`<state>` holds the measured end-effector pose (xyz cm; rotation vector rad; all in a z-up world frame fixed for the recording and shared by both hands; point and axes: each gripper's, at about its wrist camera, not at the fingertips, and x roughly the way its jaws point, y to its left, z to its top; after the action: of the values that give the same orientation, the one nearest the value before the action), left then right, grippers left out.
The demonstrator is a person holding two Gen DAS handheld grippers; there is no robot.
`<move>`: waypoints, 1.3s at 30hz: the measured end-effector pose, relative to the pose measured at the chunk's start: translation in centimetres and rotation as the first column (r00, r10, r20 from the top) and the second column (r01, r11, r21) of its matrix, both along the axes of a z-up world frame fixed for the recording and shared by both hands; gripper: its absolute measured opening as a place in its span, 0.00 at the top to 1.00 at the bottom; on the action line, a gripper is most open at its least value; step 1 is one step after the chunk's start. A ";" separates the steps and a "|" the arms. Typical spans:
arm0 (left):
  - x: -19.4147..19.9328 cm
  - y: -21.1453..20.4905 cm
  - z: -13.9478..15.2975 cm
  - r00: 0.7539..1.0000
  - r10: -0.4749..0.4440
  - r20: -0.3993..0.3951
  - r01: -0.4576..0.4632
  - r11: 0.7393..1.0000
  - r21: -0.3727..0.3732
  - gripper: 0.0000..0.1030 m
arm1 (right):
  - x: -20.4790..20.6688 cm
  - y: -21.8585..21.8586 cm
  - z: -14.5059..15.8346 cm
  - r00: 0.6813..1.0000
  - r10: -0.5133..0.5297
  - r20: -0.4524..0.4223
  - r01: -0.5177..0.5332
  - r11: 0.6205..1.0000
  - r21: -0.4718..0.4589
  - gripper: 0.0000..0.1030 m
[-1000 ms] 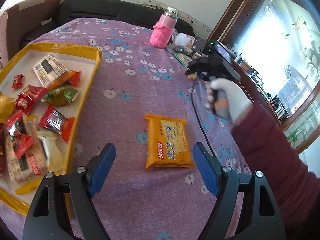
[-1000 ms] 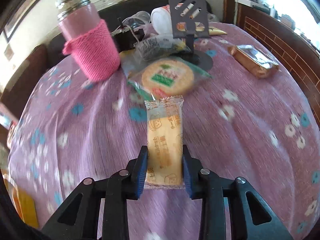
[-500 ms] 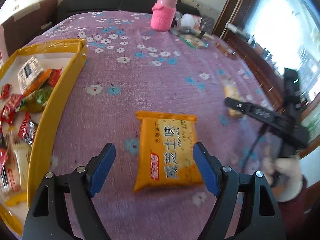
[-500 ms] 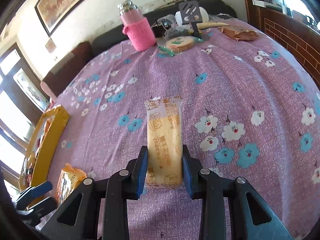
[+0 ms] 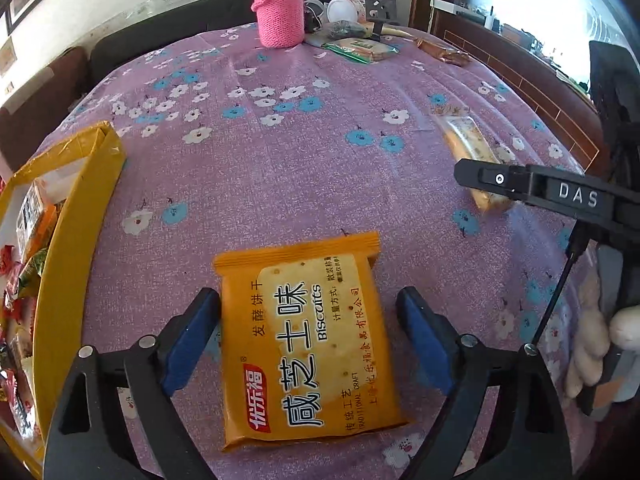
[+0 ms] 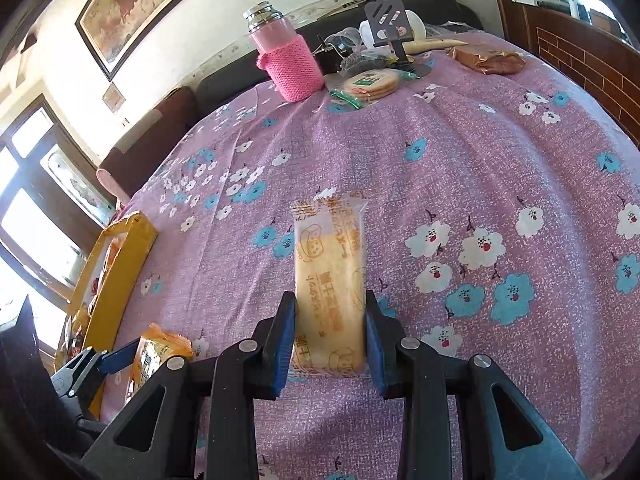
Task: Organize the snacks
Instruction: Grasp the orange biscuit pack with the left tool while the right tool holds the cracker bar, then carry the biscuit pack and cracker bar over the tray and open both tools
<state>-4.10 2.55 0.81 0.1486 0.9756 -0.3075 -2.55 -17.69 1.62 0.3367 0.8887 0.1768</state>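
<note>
An orange biscuit pack (image 5: 308, 340) lies flat on the purple flowered cloth. My left gripper (image 5: 306, 304) straddles it and its jaws are opening; the blue pads stand on either side without pressing, the right one clearly apart. My right gripper (image 6: 328, 304) is shut on a slim pale-yellow cracker pack (image 6: 328, 264), held above the cloth with its far end sticking out forward. That cracker pack (image 5: 468, 140) also shows at the right of the left wrist view. The yellow tray (image 5: 80, 208) with several wrapped snacks sits at the left edge.
A flask in a pink knitted sleeve (image 5: 279, 20), a round-cracker pack (image 5: 360, 46), a brown pack (image 5: 444, 54) and a phone stand (image 5: 380, 0) crowd the table's far end. A gloved hand (image 5: 600, 340) holds the right gripper. A dark sofa runs behind the table.
My left gripper came down over the orange pack, now between its wider jaws. My right gripper carried the cracker pack back from the far clutter, then held still.
</note>
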 end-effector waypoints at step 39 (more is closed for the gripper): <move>-6.3 29.6 8.5 0.906 0.422 0.027 -0.307 0.701 -0.644 0.44 | -0.2 30.1 5.3 0.844 0.532 0.061 -0.535 0.843 0.056 0.69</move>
<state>-10.41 32.14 9.35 -0.6299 0.6608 -0.2305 -2.77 12.41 6.92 0.1398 0.9187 0.7349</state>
